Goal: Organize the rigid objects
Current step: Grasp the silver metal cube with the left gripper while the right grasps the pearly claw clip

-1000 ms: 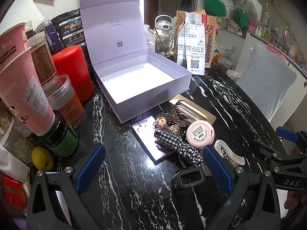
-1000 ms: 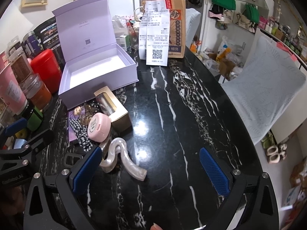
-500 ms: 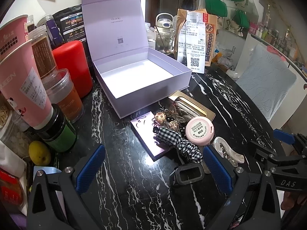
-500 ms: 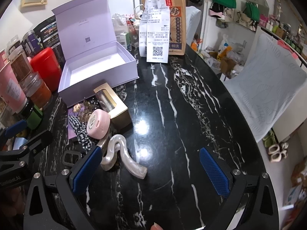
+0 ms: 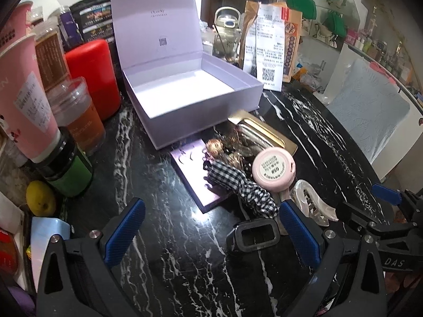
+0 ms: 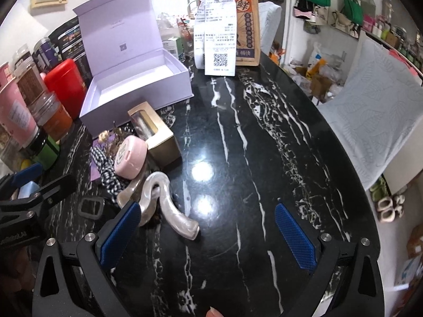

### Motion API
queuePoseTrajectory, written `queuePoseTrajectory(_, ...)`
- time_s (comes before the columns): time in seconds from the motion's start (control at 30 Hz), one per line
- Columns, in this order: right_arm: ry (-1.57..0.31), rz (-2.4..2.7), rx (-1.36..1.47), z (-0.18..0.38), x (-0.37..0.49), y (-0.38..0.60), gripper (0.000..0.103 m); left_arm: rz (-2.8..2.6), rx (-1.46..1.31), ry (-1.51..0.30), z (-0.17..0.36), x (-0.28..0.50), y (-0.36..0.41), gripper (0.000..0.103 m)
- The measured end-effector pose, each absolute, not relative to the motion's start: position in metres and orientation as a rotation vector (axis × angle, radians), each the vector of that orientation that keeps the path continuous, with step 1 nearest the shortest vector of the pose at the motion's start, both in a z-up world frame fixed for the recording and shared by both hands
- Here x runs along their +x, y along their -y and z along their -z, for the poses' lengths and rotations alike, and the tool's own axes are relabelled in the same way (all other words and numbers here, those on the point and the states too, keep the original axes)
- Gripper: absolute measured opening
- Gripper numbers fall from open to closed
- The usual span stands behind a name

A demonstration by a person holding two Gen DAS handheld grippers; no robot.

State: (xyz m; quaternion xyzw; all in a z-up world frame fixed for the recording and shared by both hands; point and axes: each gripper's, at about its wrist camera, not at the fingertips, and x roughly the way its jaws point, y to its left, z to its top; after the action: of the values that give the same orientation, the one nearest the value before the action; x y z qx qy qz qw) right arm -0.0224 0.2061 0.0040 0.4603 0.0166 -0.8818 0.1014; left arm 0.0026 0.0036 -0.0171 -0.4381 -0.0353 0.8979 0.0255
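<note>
An open lilac box (image 5: 185,92) (image 6: 132,89) with its lid up stands on the black marble table (image 6: 251,145). In front of it lies a pile: a gold box (image 5: 264,132) (image 6: 158,137), a pink round case (image 5: 273,169) (image 6: 130,157), a checked scrunchie (image 5: 238,185) (image 6: 105,169), a purple card (image 5: 195,174), a pearly hair claw (image 5: 309,203) (image 6: 164,200) and a black buckle (image 5: 257,235) (image 6: 91,207). My left gripper (image 5: 211,235) is open, just short of the pile. My right gripper (image 6: 208,235) is open, with the hair claw by its left finger (image 6: 119,235).
Jars, pink cups (image 5: 23,100), a red canister (image 5: 92,76) and a lemon (image 5: 41,202) crowd the table's left side. A paper bag with receipts (image 5: 269,45) (image 6: 227,26) stands behind the box. A light blue cloth over a chair (image 6: 375,121) is at right.
Both grippers have moved forward toward the pile and the box, which now look larger and nearer. Nothing on the table has moved.
</note>
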Motion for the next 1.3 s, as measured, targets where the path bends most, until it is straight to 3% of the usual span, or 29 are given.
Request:
queuePoseTrajectory(0.57, -0.016, 2.511, 1.385, 0.023, -0.032, -0.217, 0.103, -2.672, -1.448, 0.172, 0.066, 0.004, -0.022, 0.101)
queuePoseTrajectory(0.77, 0.008, 2.456, 1.35, 0.022, -0.032, -0.206, 0.103, -2.65, -1.44, 0.19, 0.071, 0.005, -0.019, 0.084)
queuePoseTrajectory(0.93, 0.025, 2.404, 1.366, 0.026, -0.037, -0.194, 0.103, -2.646, -1.403, 0.158, 0.07, 0.004, -0.02, 0.052)
queuePoseTrajectory(0.97, 0.027, 2.388, 1.368, 0.027, -0.039, -0.191, 0.103, -2.64, -1.397, 0.158, 0.07, 0.004, -0.02, 0.05)
queuePoseTrajectory(1.3, 0.011, 2.327, 1.359, 0.034, -0.054, -0.172, 0.103, -2.651, -1.389, 0.172, 0.066, 0.007, -0.006, 0.048)
